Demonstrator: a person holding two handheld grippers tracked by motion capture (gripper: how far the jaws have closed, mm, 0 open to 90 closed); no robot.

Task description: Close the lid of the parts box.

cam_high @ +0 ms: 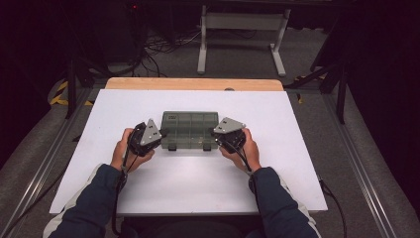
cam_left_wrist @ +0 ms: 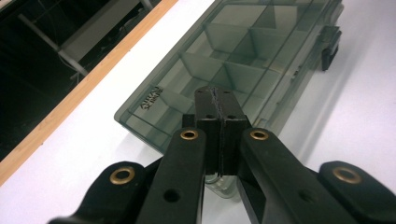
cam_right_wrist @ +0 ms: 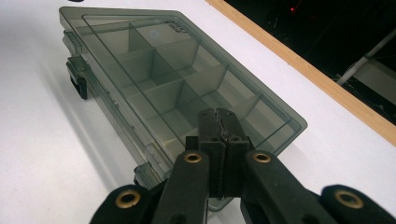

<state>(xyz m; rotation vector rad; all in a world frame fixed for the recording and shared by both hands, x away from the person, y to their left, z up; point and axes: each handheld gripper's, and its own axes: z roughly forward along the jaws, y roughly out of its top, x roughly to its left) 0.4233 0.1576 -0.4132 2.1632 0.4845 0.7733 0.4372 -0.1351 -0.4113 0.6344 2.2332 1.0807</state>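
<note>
White table (cam_high: 188, 173); organizer box (cam_high: 190, 130) long axis left-right, latches toward person.

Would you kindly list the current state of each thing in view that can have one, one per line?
Compartment box: lid closed, lying flat on the white table; no contents visible through the clear lid.
Front latches: appear down, though small.
Left gripper: shut, fingers together over the box's near corner.
Right gripper: shut, fingers together over the box's other end.

White table (cam_high: 148, 183), smoky compartment box (cam_high: 190, 124) lying centred
</note>
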